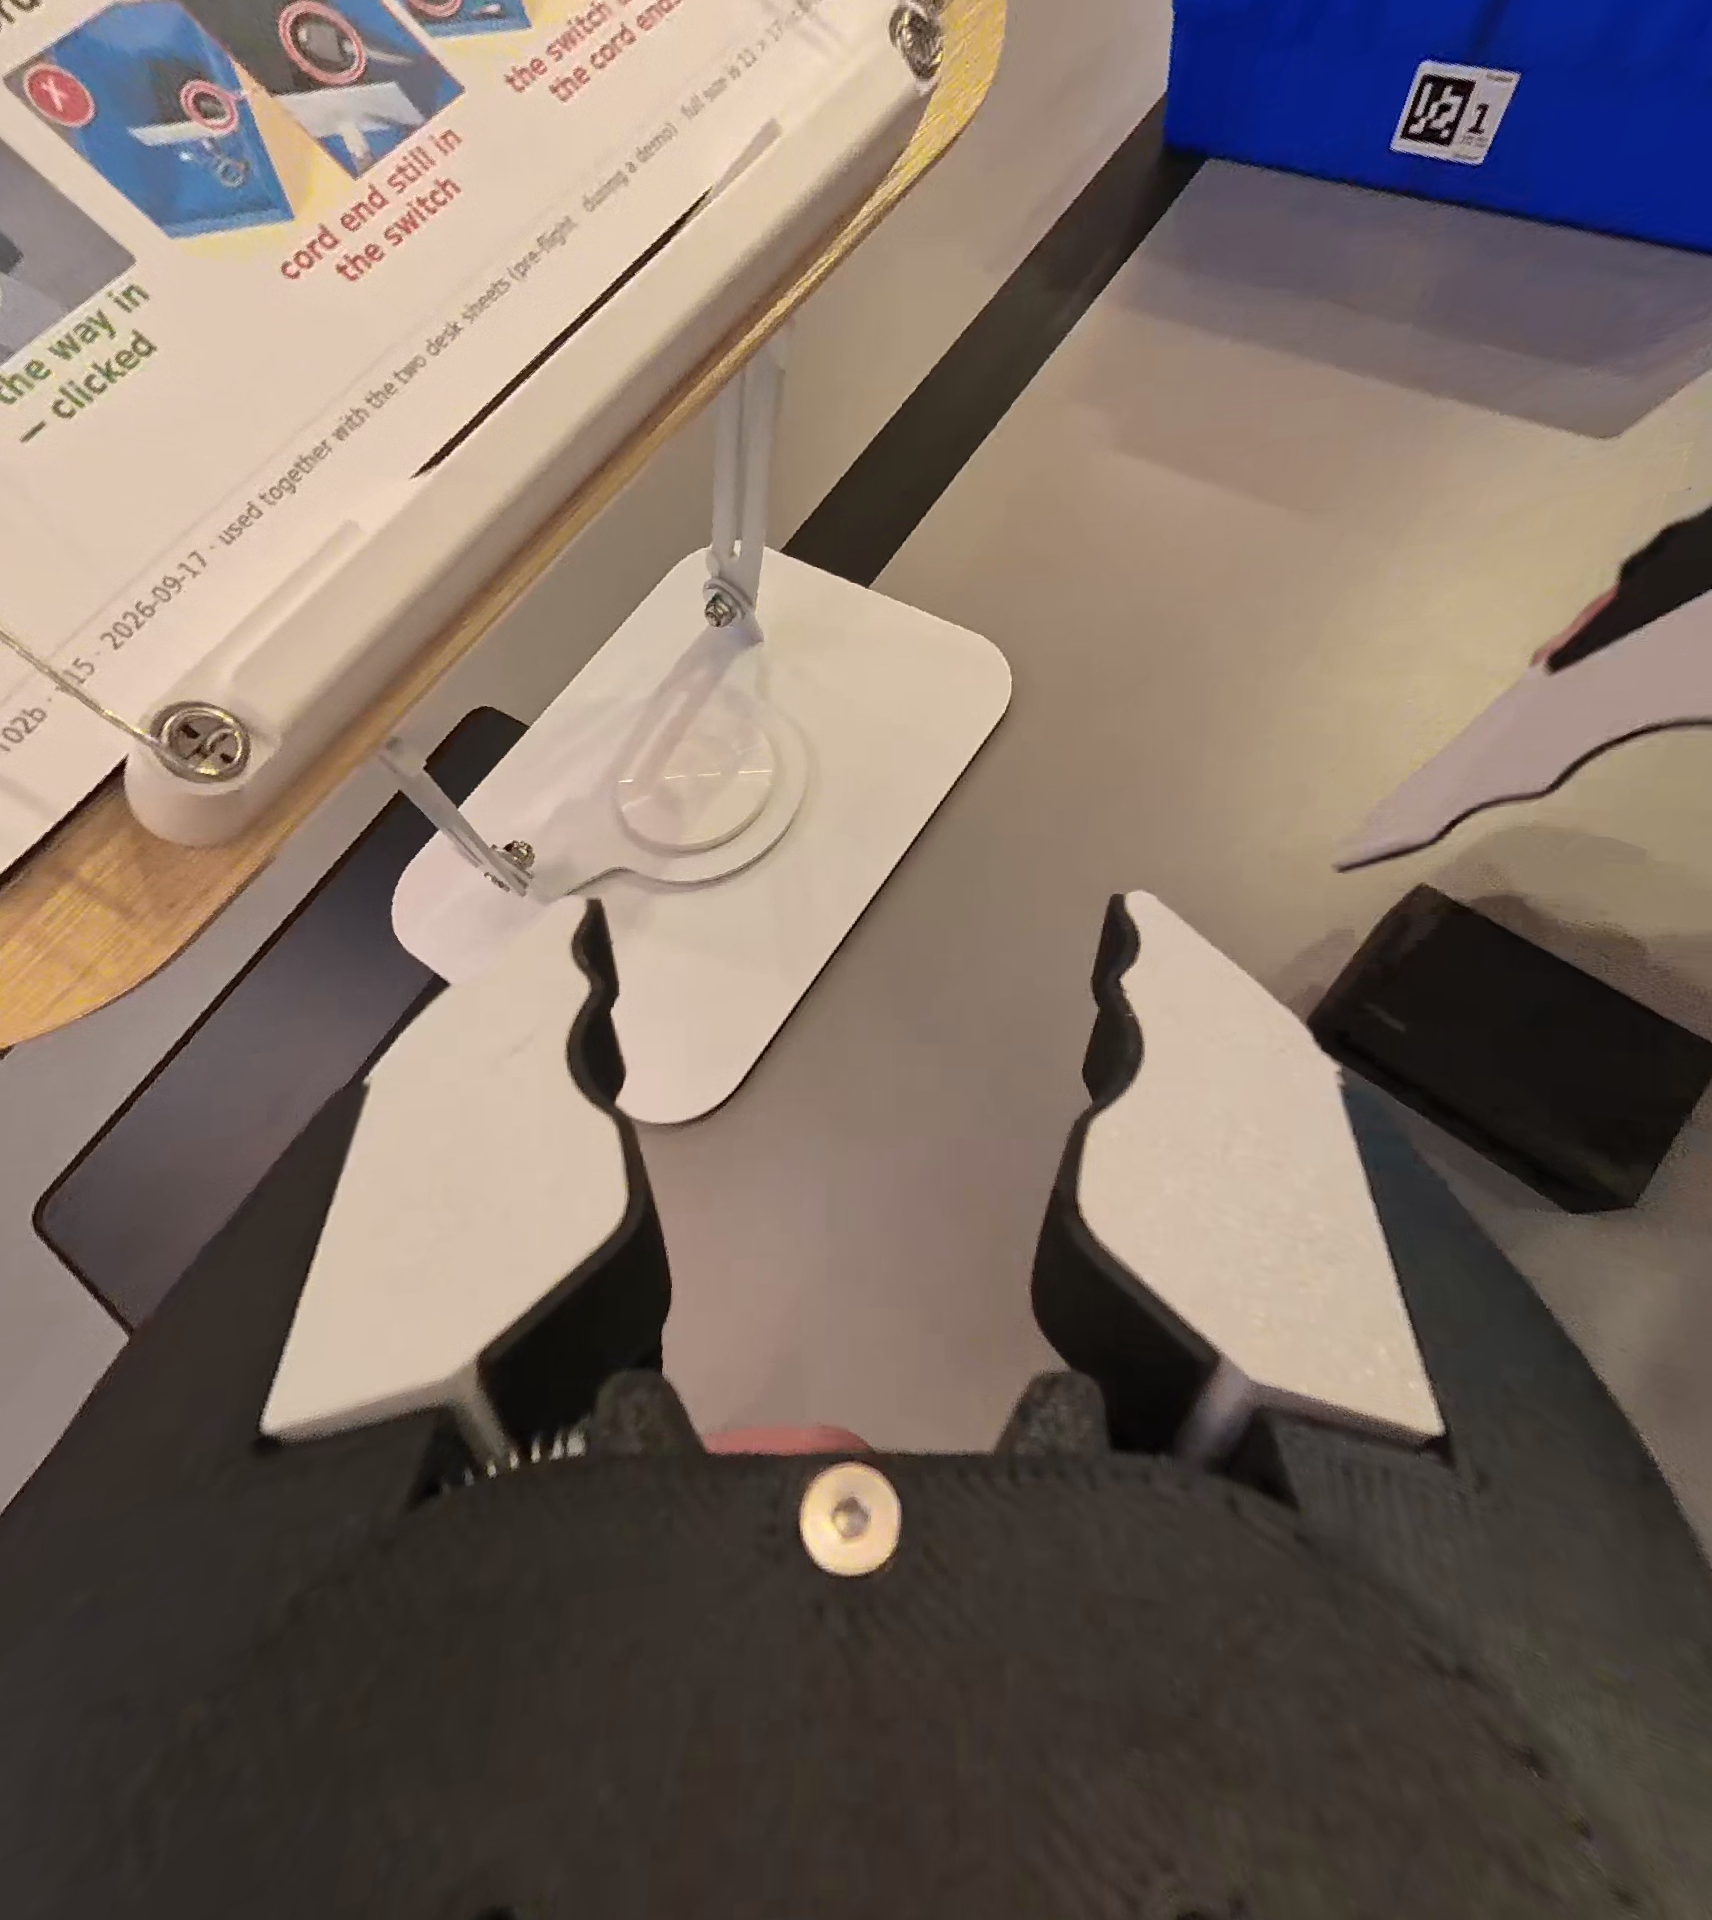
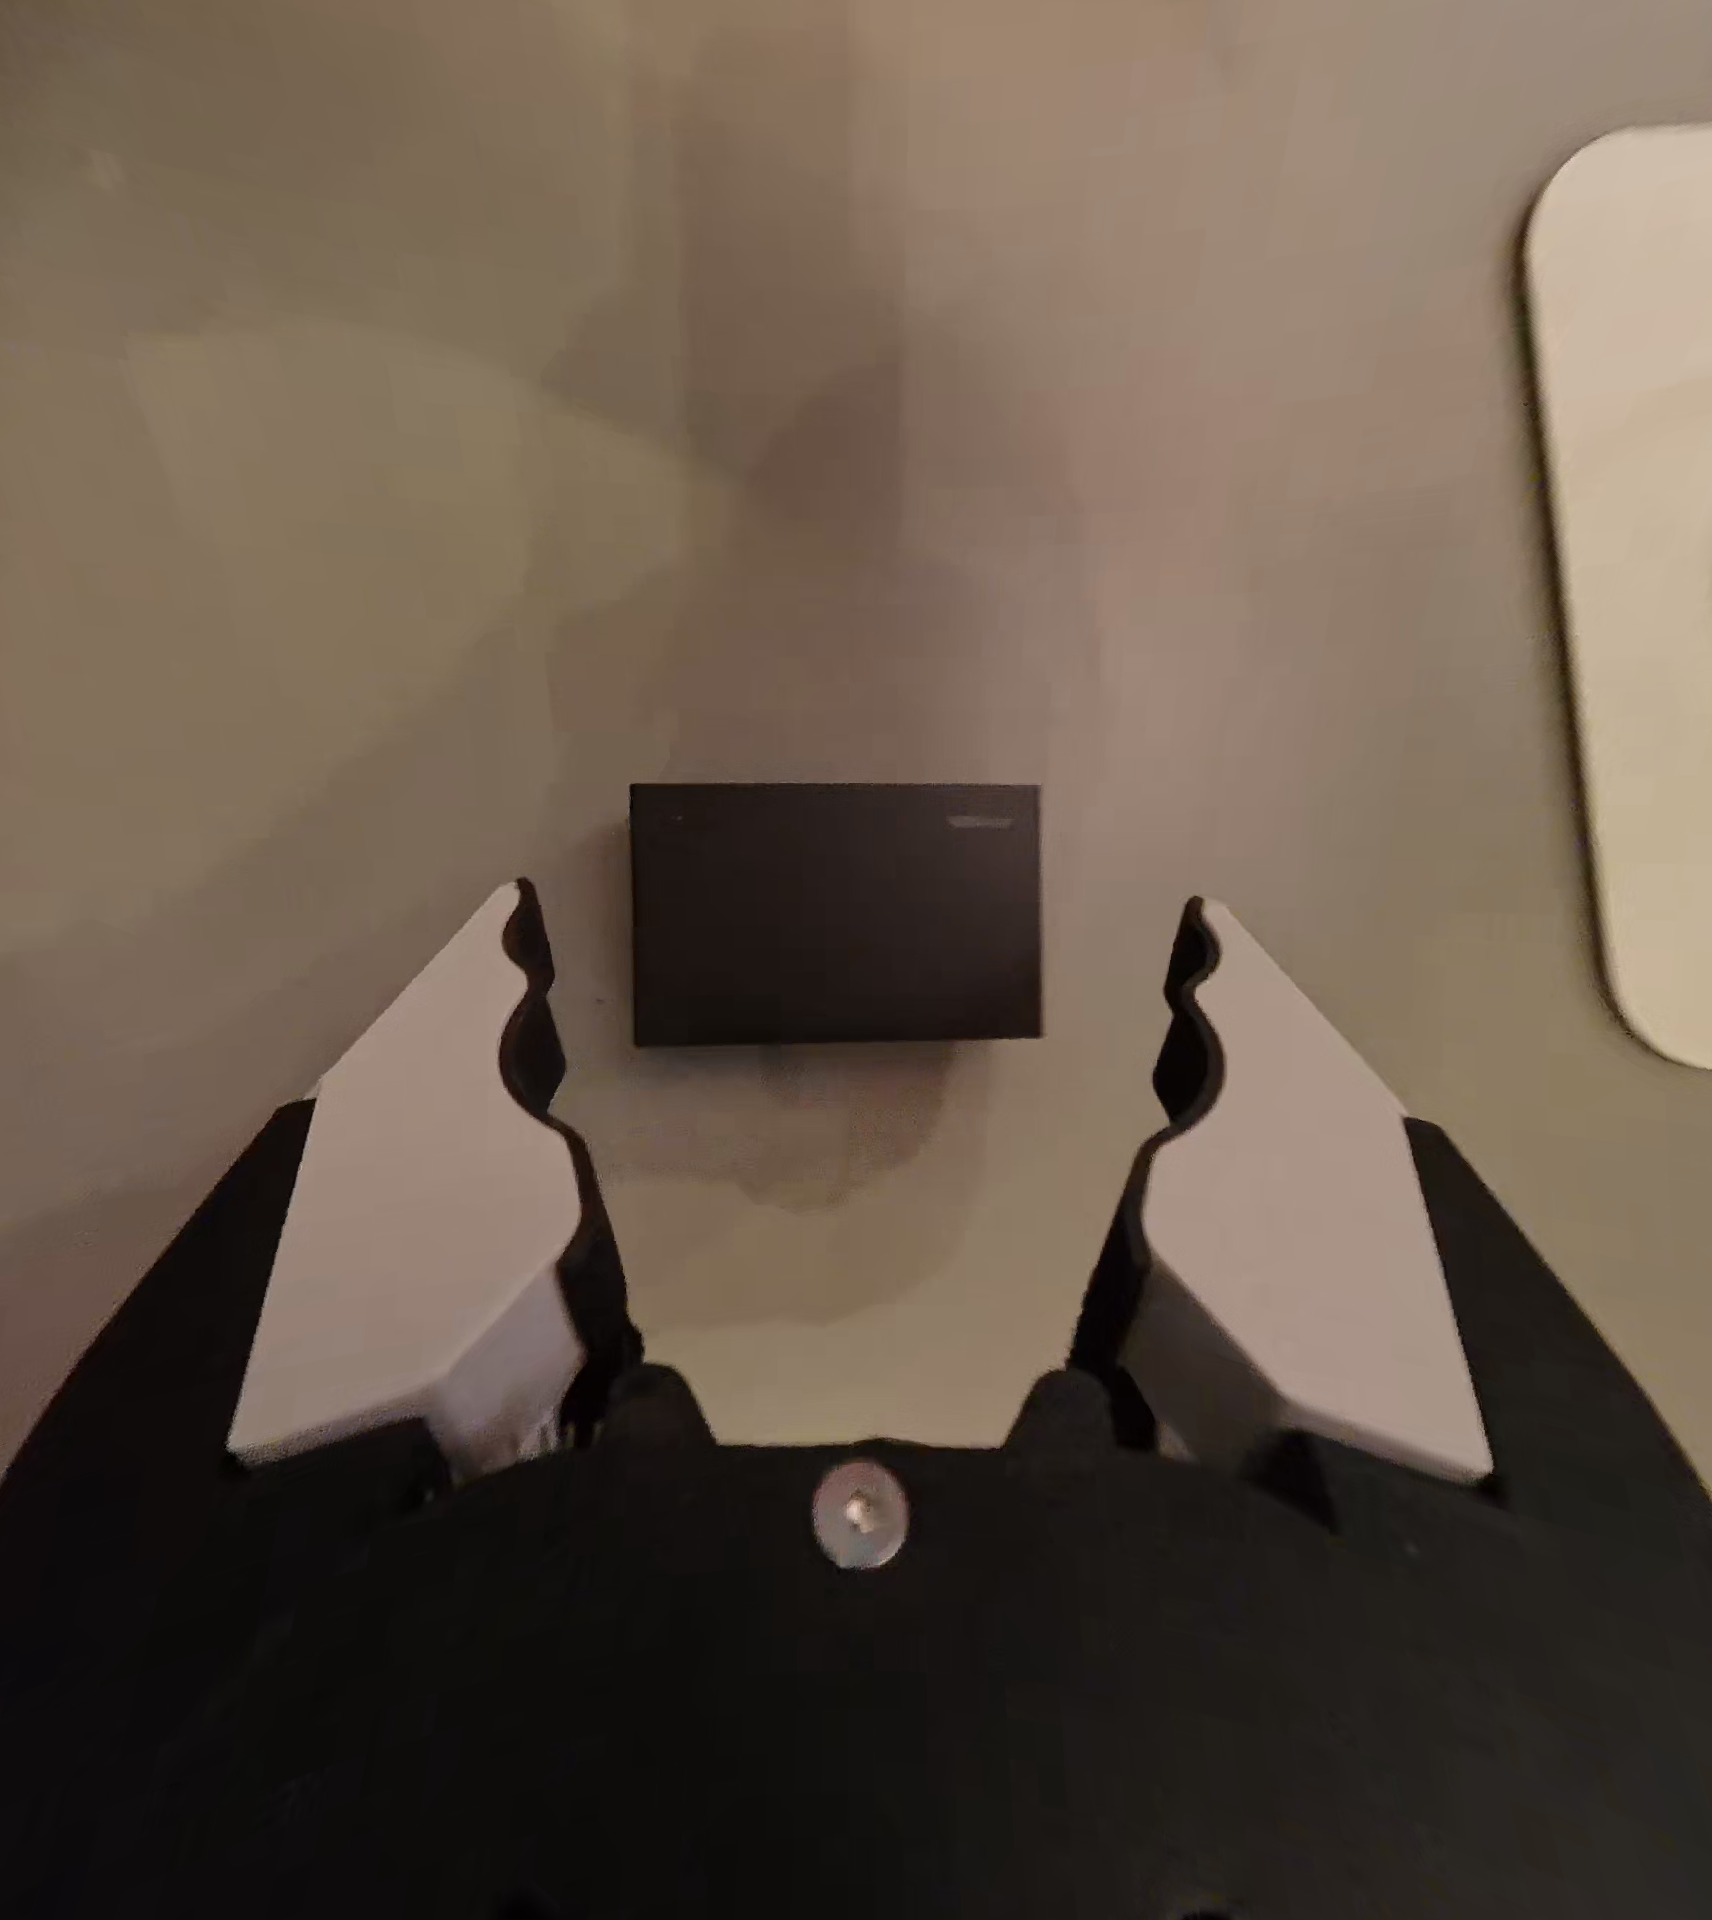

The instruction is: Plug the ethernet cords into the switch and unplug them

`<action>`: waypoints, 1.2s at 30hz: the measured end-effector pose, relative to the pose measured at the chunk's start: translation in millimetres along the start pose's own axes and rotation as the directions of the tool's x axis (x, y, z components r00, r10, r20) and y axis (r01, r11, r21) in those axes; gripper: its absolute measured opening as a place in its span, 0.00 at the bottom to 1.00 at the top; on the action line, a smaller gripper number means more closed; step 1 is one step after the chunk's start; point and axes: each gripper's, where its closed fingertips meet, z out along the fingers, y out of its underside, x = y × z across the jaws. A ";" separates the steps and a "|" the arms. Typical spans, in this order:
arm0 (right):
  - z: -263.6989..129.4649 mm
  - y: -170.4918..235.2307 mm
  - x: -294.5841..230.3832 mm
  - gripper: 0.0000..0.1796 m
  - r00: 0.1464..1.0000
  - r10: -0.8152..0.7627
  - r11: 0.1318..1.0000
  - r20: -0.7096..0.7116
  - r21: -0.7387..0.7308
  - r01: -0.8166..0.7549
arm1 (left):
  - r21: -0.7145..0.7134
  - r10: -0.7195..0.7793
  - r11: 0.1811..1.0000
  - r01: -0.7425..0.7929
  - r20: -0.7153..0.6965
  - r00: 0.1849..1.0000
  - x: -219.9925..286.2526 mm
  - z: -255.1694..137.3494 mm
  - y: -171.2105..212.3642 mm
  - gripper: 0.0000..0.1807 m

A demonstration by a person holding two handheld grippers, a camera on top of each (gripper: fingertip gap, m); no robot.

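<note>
Black box-shaped switch (image 2: 836, 914) flat on grey table, nothing touching it.

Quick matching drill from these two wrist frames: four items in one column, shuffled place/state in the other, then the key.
Items
1. switch
2. left gripper
3. blue bin
4. stand base plate

Places/states
A. far corner of the desk, bearing a square marker tag
B. black box lying flat on the grey desk, just ahead of the open right gripper
C. white, flat on the desk, under the tilted instruction board
D. open, holding nothing, fingertips over the near edge of the white plate

Pairs: 1-B, 2-D, 3-A, 4-C
</note>
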 end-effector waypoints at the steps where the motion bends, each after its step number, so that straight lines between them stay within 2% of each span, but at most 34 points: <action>1: 5.3 3.8 -3.8 0.65 1.000 0.007 1.000 0.011 -0.007 -0.007 | -0.001 0.001 1.000 -0.001 -0.003 1.000 1.1 0.3 -0.4 0.49; 4: 16.8 12.5 -9.7 0.63 0.999 0.018 1.000 0.030 -0.026 -0.017 | -0.009 0.017 1.000 -0.017 -0.019 1.000 5.4 1.5 0.2 0.49; 10: 22.6 15.8 -3.9 0.51 0.999 0.037 0.999 0.032 0.007 -0.037 | -0.005 0.038 0.999 -0.039 -0.065 0.997 16.6 7.5 0.4 0.49; 15: 18.0 11.1 -3.4 0.51 0.985 0.126 0.989 0.120 0.068 -0.134 | 0.043 0.175 0.985 -0.170 -0.157 0.972 43.3 12.4 -0.6 0.54; 18: 9.0 6.7 -2.8 0.51 0.953 0.204 0.963 0.225 0.127 -0.236 | 0.115 0.332 0.943 -0.312 -0.269 0.904 81.2 9.7 -0.2 0.63; 24: -24.2 5.3 11.7 0.51 0.817 0.356 0.844 0.454 0.220 -0.490 | 0.157 0.532 0.841 -0.518 -0.415 0.738 145.9 17.2 21.2 0.66; 27: -35.6 8.3 19.5 0.51 0.772 0.386 0.798 0.504 0.237 -0.554 | 0.150 0.583 0.797 -0.586 -0.445 0.680 170.6 31.3 34.1 0.63; 29: -42.5 9.0 24.0 0.50 0.738 0.396 0.759 0.547 0.256 -0.598 | 0.158 0.631 0.767 -0.622 -0.365 0.685 175.0 47.9 31.4 0.57; 31: -49.0 8.2 25.3 0.50 0.693 0.400 0.719 0.600 0.264 -0.643 | 0.215 0.656 0.754 -0.621 -0.301 0.693 185.3 58.2 22.2 0.56; 32: -51.4 7.2 24.1 0.50 0.681 0.390 0.710 0.620 0.268 -0.651 | 0.229 0.679 0.734 -0.640 -0.227 0.698 184.3 62.8 15.2 0.50; 35: -54.2 4.9 17.5 0.50 0.650 0.371 0.701 0.663 0.259 -0.665 | 0.248 0.693 0.721 -0.647 -0.236 0.681 196.5 68.2 17.6 0.41; 36: -53.5 4.7 14.9 0.51 0.640 0.369 0.701 0.674 0.250 -0.668 | 0.243 0.693 0.721 -0.649 -0.255 0.674 199.3 69.9 21.7 0.33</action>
